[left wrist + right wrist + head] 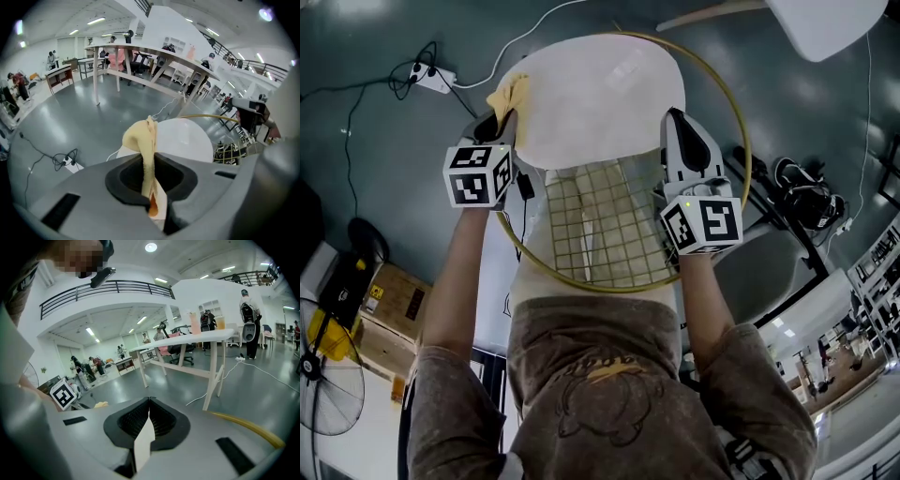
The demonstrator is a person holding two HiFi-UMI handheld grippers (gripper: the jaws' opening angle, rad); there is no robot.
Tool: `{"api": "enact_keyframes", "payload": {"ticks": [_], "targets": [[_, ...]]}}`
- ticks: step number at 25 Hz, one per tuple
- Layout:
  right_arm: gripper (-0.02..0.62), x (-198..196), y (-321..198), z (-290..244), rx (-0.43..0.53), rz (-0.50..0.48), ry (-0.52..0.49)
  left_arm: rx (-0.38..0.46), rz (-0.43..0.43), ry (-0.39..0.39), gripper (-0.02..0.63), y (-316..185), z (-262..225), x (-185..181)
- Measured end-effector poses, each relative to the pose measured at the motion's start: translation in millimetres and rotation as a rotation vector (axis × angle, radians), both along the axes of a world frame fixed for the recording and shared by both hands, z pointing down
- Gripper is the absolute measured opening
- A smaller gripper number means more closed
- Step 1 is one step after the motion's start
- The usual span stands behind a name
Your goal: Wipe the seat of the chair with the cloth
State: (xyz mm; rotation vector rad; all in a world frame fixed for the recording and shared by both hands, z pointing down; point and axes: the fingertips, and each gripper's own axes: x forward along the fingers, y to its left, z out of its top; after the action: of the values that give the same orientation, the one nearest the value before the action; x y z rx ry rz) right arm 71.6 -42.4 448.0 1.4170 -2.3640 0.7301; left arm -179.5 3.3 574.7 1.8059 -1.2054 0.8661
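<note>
Seen from the head view, a person stands behind a chair, its wire-grid backrest at 6 o'clock and its white seat stretching away toward 12.

The left gripper is clamped on a yellow cloth, which is at the seat's rim at about 9 o'clock. Whether it presses on the surface is unclear.

The cloth is pinched into a narrow fold. Its long axis runs along the jaws, and its free bunch points away from the person toward 12.

The right gripper hovers at the seat's 3 o'clock edge. Its jaws are together, with only a pale sliver at the seam.

Wiping seems barely begun. The next move probably calls for lowering the cloth flat and sweeping it across toward 3 o'clock.
</note>
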Motion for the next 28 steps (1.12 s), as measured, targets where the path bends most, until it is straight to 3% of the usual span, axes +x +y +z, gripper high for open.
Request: {"api": "enact_keyframes", "payload": {"ticks": [15,28], "targets": [[0.026,41.0,-13.2,-15.5,0.004,0.065,0.005,-0.011,0.064,0.343,0.048,-4.7,11.5,209.6],[0.026,56.0,-15.9,-34.2,0.023,0.093,0.017,-0.069,0.095,0.534,0.048,15.7,7.9,298.7]]}}
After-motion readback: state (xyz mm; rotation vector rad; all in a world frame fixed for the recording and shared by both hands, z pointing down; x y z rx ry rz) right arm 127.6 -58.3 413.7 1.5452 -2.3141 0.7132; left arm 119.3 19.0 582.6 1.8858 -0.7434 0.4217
